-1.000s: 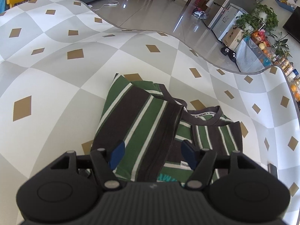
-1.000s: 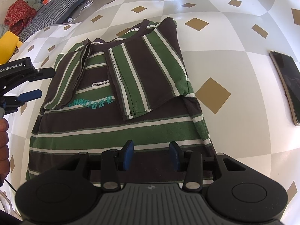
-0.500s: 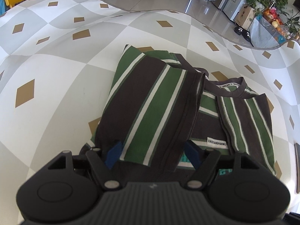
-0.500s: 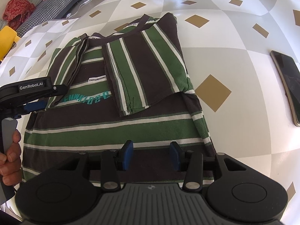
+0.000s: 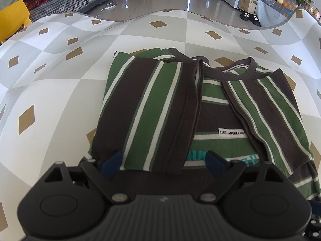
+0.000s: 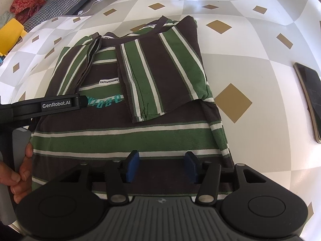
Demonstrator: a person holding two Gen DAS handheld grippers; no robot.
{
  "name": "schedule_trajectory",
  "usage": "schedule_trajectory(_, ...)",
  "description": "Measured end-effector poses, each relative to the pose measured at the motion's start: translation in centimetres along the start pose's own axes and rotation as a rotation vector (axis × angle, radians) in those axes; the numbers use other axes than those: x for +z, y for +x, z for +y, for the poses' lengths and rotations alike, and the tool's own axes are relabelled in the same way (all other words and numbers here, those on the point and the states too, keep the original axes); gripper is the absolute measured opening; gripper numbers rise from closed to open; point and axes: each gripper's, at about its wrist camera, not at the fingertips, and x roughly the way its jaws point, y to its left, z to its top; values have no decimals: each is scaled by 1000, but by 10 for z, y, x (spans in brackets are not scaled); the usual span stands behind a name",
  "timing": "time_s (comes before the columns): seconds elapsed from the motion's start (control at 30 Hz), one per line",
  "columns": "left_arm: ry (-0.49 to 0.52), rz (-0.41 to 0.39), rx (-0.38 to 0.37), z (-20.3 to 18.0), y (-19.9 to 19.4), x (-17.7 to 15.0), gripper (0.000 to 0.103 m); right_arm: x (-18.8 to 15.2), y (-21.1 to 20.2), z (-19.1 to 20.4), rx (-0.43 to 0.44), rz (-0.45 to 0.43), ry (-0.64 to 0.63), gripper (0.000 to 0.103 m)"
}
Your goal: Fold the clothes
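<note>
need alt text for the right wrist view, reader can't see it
A green, brown and white striped t-shirt lies on a checked tablecloth, both sleeves folded in. The right hand-held gripper hovers over its hem, jaws opening; the left hand-held gripper enters alongside, a phone opposite.

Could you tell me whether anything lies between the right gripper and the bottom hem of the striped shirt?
Nothing visible does. The right gripper, jaws opening and empty, sits directly over the striped shirt near its hem. The phone lies off to the side on the table, clear of the shirt.
</note>
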Motion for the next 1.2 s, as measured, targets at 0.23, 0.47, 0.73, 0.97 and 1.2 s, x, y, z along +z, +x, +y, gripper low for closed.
schedule_trajectory(0.23, 32, 1, 7, -11, -3, -10, 96, -3, 0, -1, -9, -15, -48, 50)
schedule_trajectory(0.47, 42, 7, -12, -17, -7, -16, 97, -8, -1, -4, -34, -30, -81, 50)
schedule_trajectory(0.73, 65, 9, -42, -28, -13, -26, 100, -15, -7, -20, -74, -34, -82, 50)
schedule_trajectory(0.97, 105, 1, -53, -45, -17, -34, 100, -23, -13, -36, -111, -37, -70, 50)
schedule_trajectory(1.2, 137, -4, -71, -61, -18, -36, 101, -30, -18, -53, -127, -44, -45, 50)
